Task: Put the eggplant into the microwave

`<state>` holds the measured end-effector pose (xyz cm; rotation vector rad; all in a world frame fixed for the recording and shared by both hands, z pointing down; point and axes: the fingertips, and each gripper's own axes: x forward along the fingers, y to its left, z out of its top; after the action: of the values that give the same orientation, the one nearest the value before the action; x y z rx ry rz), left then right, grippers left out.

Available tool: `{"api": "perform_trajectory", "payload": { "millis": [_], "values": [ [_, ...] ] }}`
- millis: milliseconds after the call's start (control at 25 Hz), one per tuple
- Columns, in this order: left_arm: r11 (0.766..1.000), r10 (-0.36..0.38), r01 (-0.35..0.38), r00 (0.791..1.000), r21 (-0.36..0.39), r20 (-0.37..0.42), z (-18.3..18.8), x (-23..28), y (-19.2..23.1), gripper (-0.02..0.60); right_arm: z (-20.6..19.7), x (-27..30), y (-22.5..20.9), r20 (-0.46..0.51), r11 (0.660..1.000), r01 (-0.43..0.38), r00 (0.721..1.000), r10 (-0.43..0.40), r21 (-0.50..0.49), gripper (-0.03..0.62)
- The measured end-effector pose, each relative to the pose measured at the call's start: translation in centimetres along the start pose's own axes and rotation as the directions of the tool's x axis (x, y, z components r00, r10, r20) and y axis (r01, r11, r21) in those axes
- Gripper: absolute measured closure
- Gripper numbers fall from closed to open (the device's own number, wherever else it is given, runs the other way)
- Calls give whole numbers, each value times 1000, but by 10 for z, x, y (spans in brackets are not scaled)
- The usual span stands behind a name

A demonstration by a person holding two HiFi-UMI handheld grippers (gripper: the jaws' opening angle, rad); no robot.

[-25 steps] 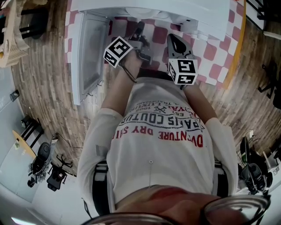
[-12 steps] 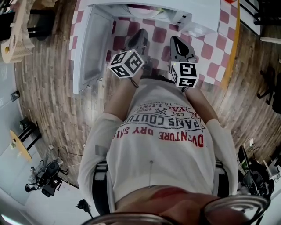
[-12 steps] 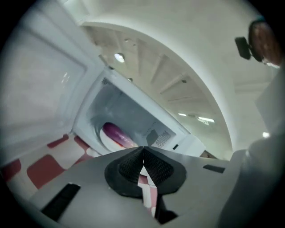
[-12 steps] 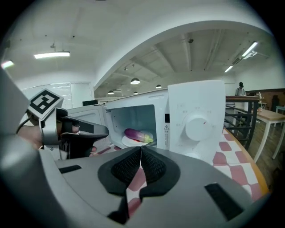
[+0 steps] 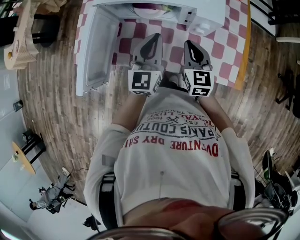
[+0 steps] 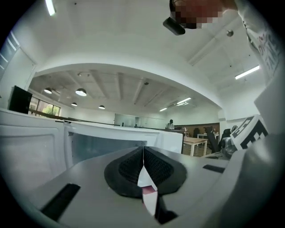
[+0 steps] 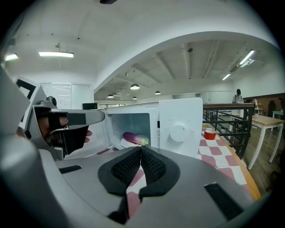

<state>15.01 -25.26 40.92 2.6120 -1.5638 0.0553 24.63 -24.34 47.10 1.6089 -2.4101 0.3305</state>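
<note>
Wood-plank flooring (image 5: 51, 93) surrounds a table spread with a red-and-white checked tablecloth (image 5: 225, 51), seen from the head view over the person's white printed T-shirt (image 5: 173, 164). Just past the chest, the left gripper (image 5: 153, 41) and the right gripper (image 5: 190, 45) are held side by side over the cloth, close together but not touching, and both point toward the white microwave (image 5: 206, 14). The left gripper's own view shows its two black ribbed pads pressed flat together with nothing between them. The right gripper's view shows the same: jaws closed on each other and empty. From the right gripper's camera, the left gripper juts in at the left edge with a hand (image 7: 42, 127) wrapped around its handle. Beyond the jaws, the microwave stands on the checked cloth with its door (image 5: 96, 51) swung wide open to the left, leaving the cavity exposed. Inside, the eggplant (image 7: 133, 138) lies on its side on a white plate (image 7: 126, 144); it is purple with a pale greenish end, and neither gripper touches it. To the right of the cavity is the control panel with a round dial (image 7: 178, 132). Farther right on the cloth, well apart from the microwave, sits a small red cylinder (image 7: 210, 134). Behind it runs a dark railing (image 7: 225, 120), and past that the open room holds wooden tables (image 7: 269, 122), round ceiling lamps (image 7: 134, 87) and a distant standing person (image 7: 238, 95).
</note>
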Motion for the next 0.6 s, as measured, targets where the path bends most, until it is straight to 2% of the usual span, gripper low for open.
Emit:
{"api": "perform_trajectory", "payload": {
  "millis": [360, 600],
  "values": [
    [998, 7, -11, 998, -61, -59, -15, -1, -9, 554, -5, -13, -3, 11, 1000, 9, 1000, -9, 6, 568],
    [987, 24, -35, 997, -159, -70, -21, -3, -3, 554, -2, -16, -2, 22, 1000, 3, 1000, -3, 4, 568]
  ]
}}
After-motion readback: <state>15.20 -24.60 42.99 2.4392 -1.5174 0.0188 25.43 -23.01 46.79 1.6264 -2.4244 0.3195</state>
